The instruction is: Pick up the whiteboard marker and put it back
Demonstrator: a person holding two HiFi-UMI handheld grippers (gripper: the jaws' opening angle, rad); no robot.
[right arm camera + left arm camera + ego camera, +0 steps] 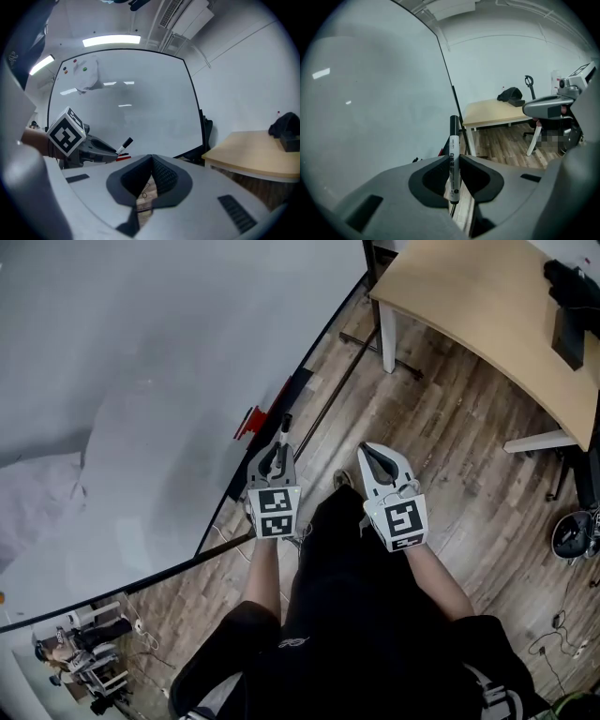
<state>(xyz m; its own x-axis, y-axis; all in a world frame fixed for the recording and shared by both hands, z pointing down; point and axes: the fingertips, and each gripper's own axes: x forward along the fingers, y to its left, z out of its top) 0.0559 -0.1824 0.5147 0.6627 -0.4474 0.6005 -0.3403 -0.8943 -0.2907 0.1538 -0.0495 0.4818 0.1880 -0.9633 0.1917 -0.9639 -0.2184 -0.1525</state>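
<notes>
The whiteboard marker (453, 140) is standing upright between the jaws of the left gripper (453, 158). The jaws are pinching its white barrel about midway, so the black cap is pointing to 12 o'clock in the left gripper view and the bottom end is hanging just below them. In the head view the marker (285, 427) is poking out past the left gripper (280, 448) toward 12 o'clock, near the lower edge of the whiteboard (141, 381).

The right gripper (373, 457) is hovering just beside the left one, at its 3 o'clock. Its jaws are pressing together at the tips with nothing between them, as the right gripper view (151, 158) is showing. That view is also catching the marker (124, 145) at 9 o'clock, cap slanting up toward 1 o'clock.

A red object (247, 422) is sitting at the whiteboard's lower edge, at 10 o'clock from the marker. A light wooden counter (487, 315) is standing well apart at 1 o'clock, carrying black items (568, 296). A plank floor (450, 446) is lying beneath both grippers.
</notes>
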